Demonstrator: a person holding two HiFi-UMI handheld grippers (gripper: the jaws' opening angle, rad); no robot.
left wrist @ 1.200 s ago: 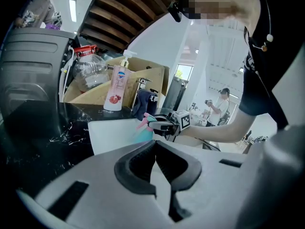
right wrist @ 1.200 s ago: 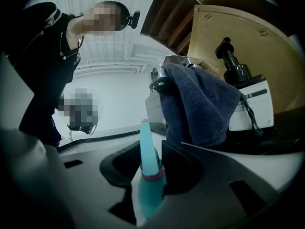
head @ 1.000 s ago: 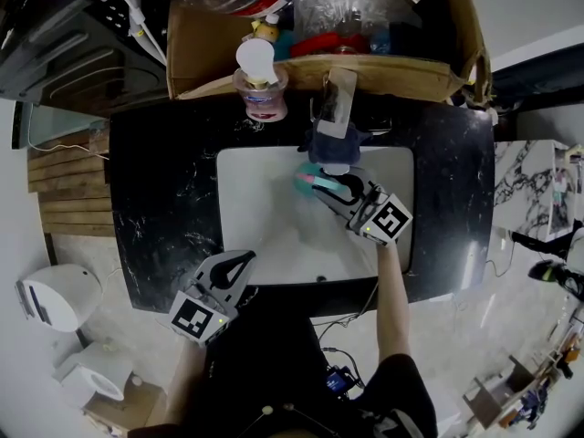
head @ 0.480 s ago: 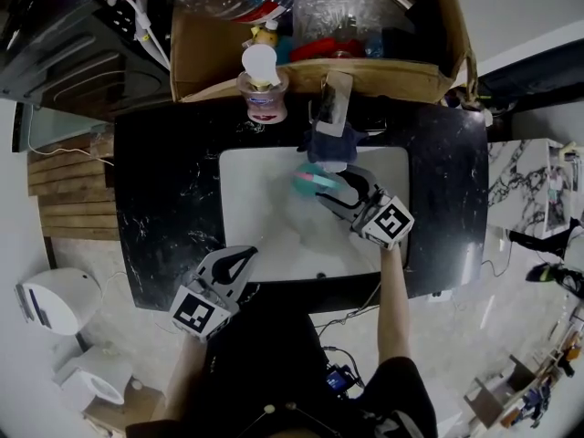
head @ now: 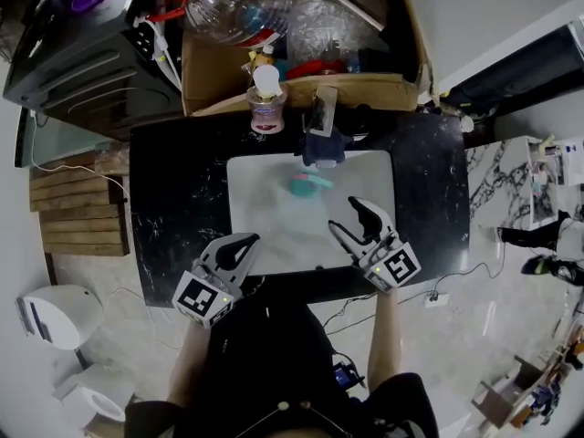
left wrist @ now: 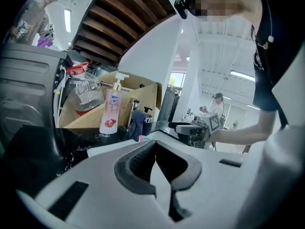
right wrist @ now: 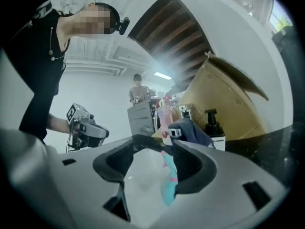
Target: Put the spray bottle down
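Note:
The teal spray bottle with a pink band lies on its side in the white sink basin, just below the tap. My right gripper hangs over the basin's near right part, apart from the bottle, its jaws open and empty. In the right gripper view the bottle shows beyond the spread jaws of that gripper. At the basin's near left edge, my left gripper holds nothing, and its fingertips meet in the left gripper view.
A tap draped with a dark cloth stands at the back of the sink. Behind it are a pink pump soap bottle and a cardboard box of bottles. Black marble countertop surrounds the basin.
My right gripper opened, let go of the spray bottle and drew back up toward the near edge. The bottle stays lying in the basin. The left gripper rose a little.

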